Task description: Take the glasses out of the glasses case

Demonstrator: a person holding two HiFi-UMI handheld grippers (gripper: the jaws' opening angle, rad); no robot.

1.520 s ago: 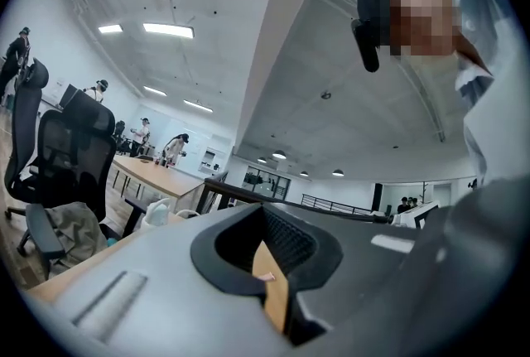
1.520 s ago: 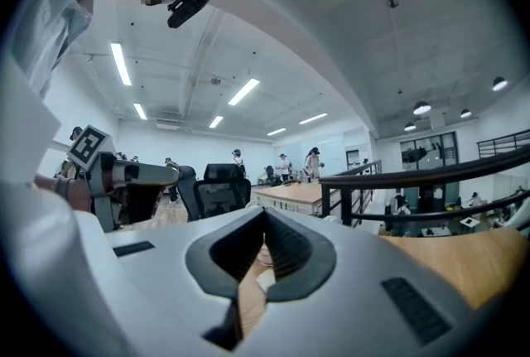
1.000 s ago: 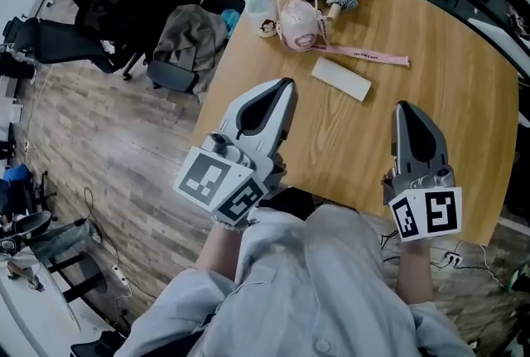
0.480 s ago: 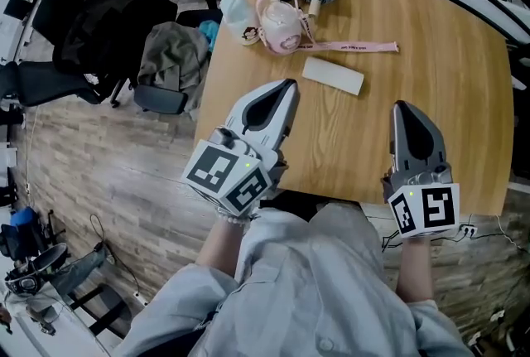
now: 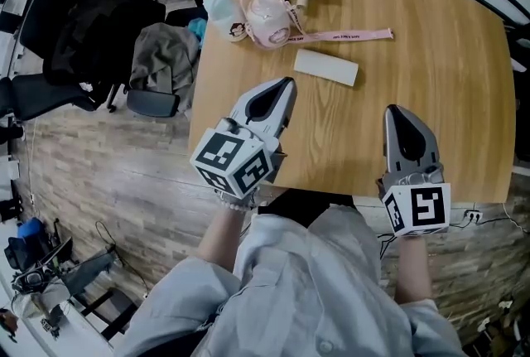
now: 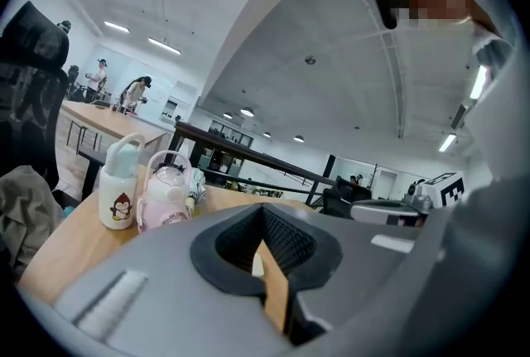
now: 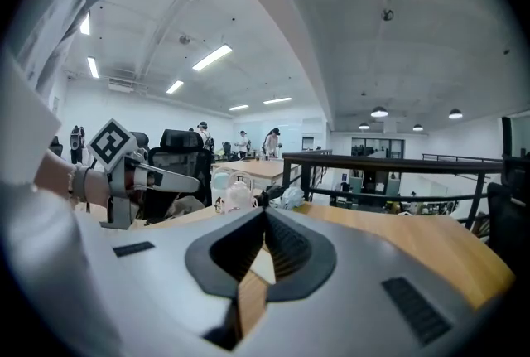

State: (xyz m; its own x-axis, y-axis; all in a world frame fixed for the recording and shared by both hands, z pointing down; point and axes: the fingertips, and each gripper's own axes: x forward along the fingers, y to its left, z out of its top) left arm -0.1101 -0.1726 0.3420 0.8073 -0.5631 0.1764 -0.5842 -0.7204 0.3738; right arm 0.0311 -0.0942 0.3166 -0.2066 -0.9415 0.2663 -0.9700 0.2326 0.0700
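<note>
- Your left gripper point(image 5: 284, 84) hangs over the near left part of the light wooden tabletop point(image 5: 439, 74), its fingers together with nothing between them.
- Your right gripper point(image 5: 396, 111) sits above the near edge, fingers pressed together and empty.
- The white rectangular glasses case point(image 5: 326, 67) lies flat toward the far left corner, just short of the pink strap point(image 5: 348, 36), apart from both grippers.
</note>
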